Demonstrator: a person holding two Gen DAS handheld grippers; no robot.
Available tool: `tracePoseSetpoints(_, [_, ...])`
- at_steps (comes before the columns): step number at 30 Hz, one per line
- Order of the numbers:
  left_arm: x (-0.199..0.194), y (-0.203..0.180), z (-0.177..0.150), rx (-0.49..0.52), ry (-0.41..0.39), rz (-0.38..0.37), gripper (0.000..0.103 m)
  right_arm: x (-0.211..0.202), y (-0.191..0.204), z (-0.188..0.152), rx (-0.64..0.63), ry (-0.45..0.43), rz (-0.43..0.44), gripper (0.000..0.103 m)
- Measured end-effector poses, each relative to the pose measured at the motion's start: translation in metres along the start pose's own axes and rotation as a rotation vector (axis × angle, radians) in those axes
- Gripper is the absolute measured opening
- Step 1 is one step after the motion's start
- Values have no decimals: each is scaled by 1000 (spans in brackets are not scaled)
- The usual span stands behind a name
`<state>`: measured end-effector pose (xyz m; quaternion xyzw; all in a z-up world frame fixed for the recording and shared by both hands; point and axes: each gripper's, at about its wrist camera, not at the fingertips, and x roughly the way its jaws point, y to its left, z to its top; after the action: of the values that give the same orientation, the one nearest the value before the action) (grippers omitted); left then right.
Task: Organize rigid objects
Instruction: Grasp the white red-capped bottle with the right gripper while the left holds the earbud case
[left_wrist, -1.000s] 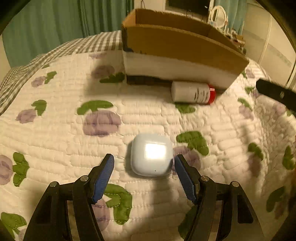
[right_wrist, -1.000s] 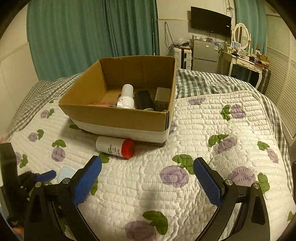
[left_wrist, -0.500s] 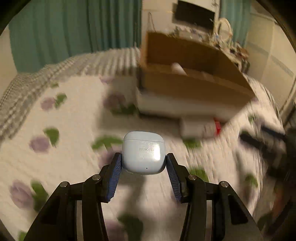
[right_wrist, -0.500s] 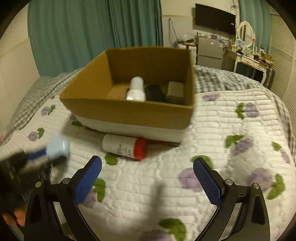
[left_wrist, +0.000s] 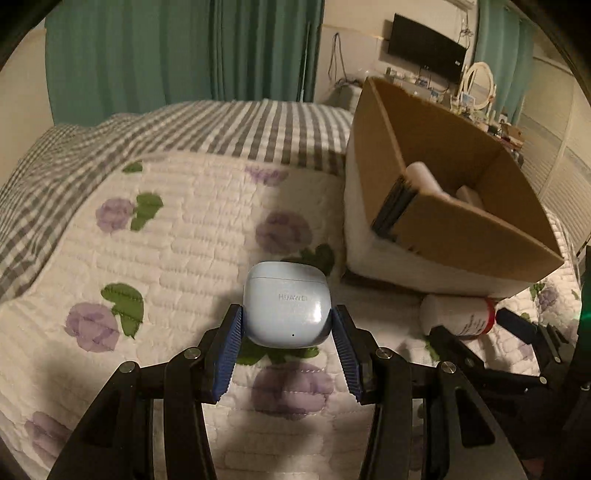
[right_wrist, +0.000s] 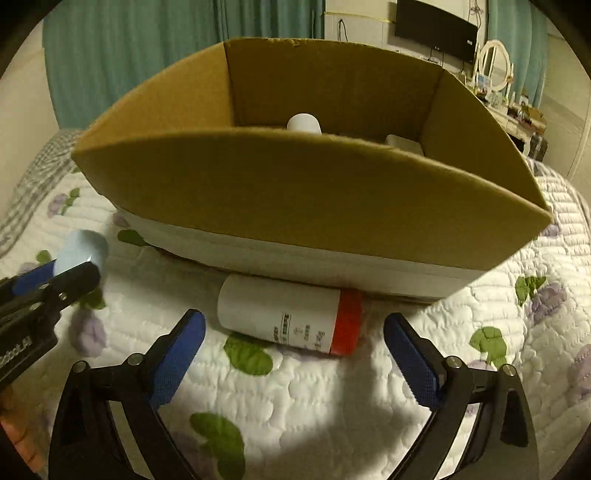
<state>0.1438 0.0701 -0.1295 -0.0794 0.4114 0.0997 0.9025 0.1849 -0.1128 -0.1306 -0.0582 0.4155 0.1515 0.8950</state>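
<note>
Quilt (right_wrist: 332, 398): bottle (right_wrist: 284, 314) against box (right_wrist: 295, 192)

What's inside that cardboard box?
Inside the cardboard box: a white rounded bottle top and a pale blocky item. Its front wall hides the rest.
</note>
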Motion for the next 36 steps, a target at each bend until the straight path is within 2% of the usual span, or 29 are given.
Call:
tracePoseSetpoints(3, [3,-2,-3,12,13,2,49,8,0,3,17,5,6,93])
tracePoseSetpoints(5, [4,-5,-5,27,15,4,49,13,1,7,20,15,15,82])
tracePoseSetpoints(6, [5,-6,-5,33,16,5,49,17,2,7,16,22,17,81])
tracePoseSetpoints(10, [3,-8,-7,44,7,8,49,14,1,10,13,12,25,80])
tracePoseSetpoints(17, [-7,-15,-16,68,-6,9,49,-15,1,-2,-33,-4,22,80])
tracePoseSetpoints(26, [-50,-26,-21,89,-26,-22,49,-79,-21,-6,6,-73,39,80])
tracePoseSetpoints(31, [-81,-32,-10,76,-43,-61,49,-118,-31,3,-17,-129,44,80])
tracePoseSetpoints(36, [-111,-44,11,102,-93,-53,49,-156,-42,22,-21,-199,58,80])
